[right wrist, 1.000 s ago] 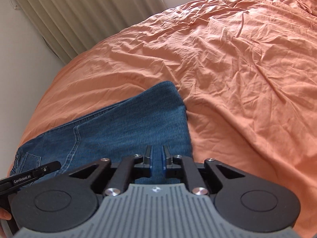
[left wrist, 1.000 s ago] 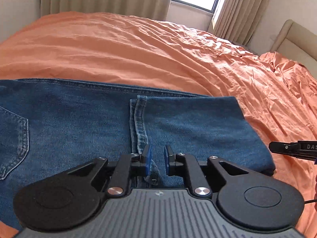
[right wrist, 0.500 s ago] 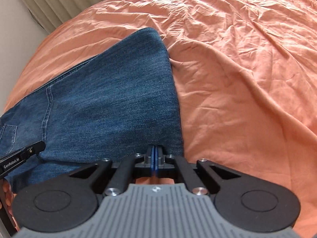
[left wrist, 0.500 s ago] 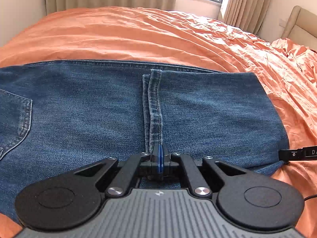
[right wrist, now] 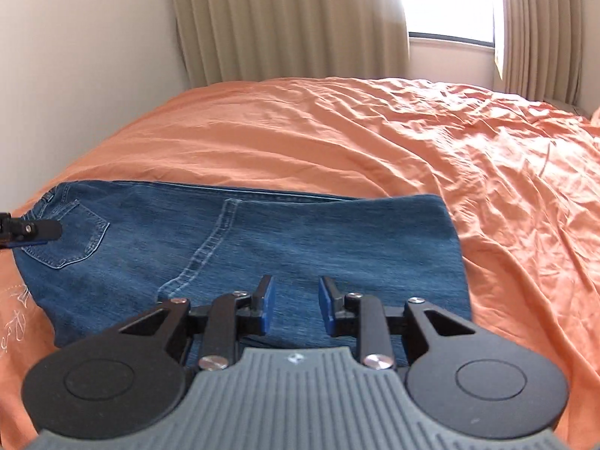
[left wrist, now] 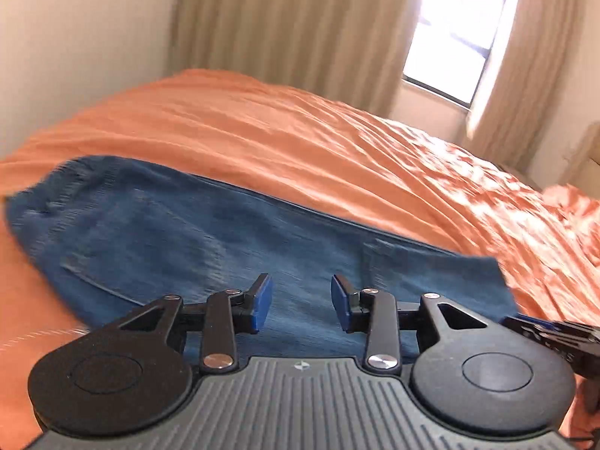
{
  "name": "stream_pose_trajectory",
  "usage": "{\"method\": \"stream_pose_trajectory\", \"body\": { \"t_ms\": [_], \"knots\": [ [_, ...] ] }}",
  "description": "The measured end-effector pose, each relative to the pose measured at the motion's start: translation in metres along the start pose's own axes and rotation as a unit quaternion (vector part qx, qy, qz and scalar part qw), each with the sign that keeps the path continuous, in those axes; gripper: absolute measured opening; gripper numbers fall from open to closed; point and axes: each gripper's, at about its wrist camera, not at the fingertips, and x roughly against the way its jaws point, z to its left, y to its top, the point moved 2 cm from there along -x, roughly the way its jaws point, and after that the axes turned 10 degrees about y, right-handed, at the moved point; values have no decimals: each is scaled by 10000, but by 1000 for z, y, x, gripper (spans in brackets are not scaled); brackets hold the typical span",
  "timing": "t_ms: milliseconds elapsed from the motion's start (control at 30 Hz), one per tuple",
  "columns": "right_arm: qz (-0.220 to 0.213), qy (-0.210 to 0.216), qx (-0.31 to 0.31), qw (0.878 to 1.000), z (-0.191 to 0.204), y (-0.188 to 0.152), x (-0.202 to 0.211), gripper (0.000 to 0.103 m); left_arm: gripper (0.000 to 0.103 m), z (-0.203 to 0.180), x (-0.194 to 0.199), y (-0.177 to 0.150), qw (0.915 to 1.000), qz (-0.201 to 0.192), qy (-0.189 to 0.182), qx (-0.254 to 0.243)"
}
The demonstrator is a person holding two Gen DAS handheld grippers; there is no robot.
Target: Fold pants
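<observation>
Your jeans (right wrist: 262, 240) lie flat on the orange bedspread (right wrist: 375, 142), folded over so one layer rests on another. Their long axis runs left to right across both views, roughly parallel to the curtain (right wrist: 292, 18) wall. The waist end with the back pocket (right wrist: 71, 232) points toward the left wall; the folded end (right wrist: 450, 247) points right, toward the wider bare stretch of the bedspread. A seam (right wrist: 210, 247) runs diagonally over the top layer, from the far edge down toward the near edge.

Your left gripper (left wrist: 302, 302) has its jaws spread wide, with only denim showing in the gap. It holds nothing; its blue pads (left wrist: 261, 303) hang over the near part of the jeans (left wrist: 225, 247), and you cannot tell whether they touch the cloth. This view is motion-blurred.

Your right gripper (right wrist: 296, 305) is likewise spread, a little less wide, gripping nothing. Its pads (right wrist: 268, 309) sit over the near edge of the jeans, right of the seam. Contact with the fabric cannot be judged.

Each gripper's tip shows at the edge of the other's view: the right one (left wrist: 551, 333) just beyond the folded end, the left one (right wrist: 30, 230) by the pocket.

A window (right wrist: 450, 0) sits between the curtains behind the bed.
</observation>
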Motion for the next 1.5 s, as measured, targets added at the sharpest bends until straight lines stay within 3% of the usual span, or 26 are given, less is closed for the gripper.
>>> {"method": "stream_pose_trajectory", "body": {
  "t_ms": [67, 133, 267, 367, 500, 633, 733, 800, 867, 933, 1000, 1033, 1100, 1167, 1233, 1333, 1400, 1500],
  "knots": [
    [-39, 150, -47, 9999, 16, 5, -5, 23, 43, 28, -1, 4, 9986, -71, 363, 376],
    [-53, 208, -156, 9996, 26, 10, -13, 23, 45, 58, -4, 6, 9936, -35, 469, 1026],
    [2, 117, -365, 9993, 38, 13, -37, 23, 57, 108, -15, 4, 9753, -110, 558, 2134],
    [86, 57, -458, 9989, 41, 11, -54, 23, 65, 141, -27, 2, 9578, -74, 379, 2848],
    [225, 139, -350, 9990, 46, 5, -74, 23, 66, 172, -50, -2, 9273, 172, 158, 3735],
    [326, 171, -247, 9990, 46, 1, -89, 23, 66, 185, -71, -5, 9131, 153, 321, 4062],
    [444, 253, -225, 9984, 43, -4, -96, 23, 66, 192, -84, -4, 9091, 199, 297, 4150],
    [517, 229, -202, 9982, 41, -8, -103, 23, 59, 199, -82, -7, 8978, 26, 433, 4382],
    [532, 237, -219, 9981, 39, -11, -107, 23, 57, 203, -70, -7, 8894, -206, 717, 4510],
    [533, 243, -199, 9981, 38, -10, -111, 23, 62, 205, -58, -5, 8907, -587, 1053, 4383],
    [562, 251, -147, 9980, 39, -8, -113, 23, 64, 217, -59, -7, 8840, -638, 1334, 4436],
    [573, 250, -110, 9980, 39, -8, -114, 23, 64, 223, -68, -10, 8790, -446, 1228, 4585],
    [594, 264, -86, 9978, 38, -10, -116, 23, 63, 235, -90, -20, 8580, 17, 896, 5058],
    [637, 271, -76, 9976, 38, -10, -118, 23, 62, 244, -105, -29, 8413, 114, 586, 5372],
    [700, 255, -63, 9972, 38, -8, -120, 23, 62, 249, -112, -33, 8324, 81, 462, 5522],
    [729, 226, -8, 9971, 40, -9, -121, 23, 55, 252, -119, -36, 8287, 95, 355, 5585],
    [743, 206, 10, 9970, 41, -8, -122, 23, 41, 252, -121, -37, 8320, 117, 346, 5535],
    [757, 182, 45, 9970, 42, -7, -122, 23, 31, 250, -112, -35, 8377, 52, 386, 5447]
  ]
}}
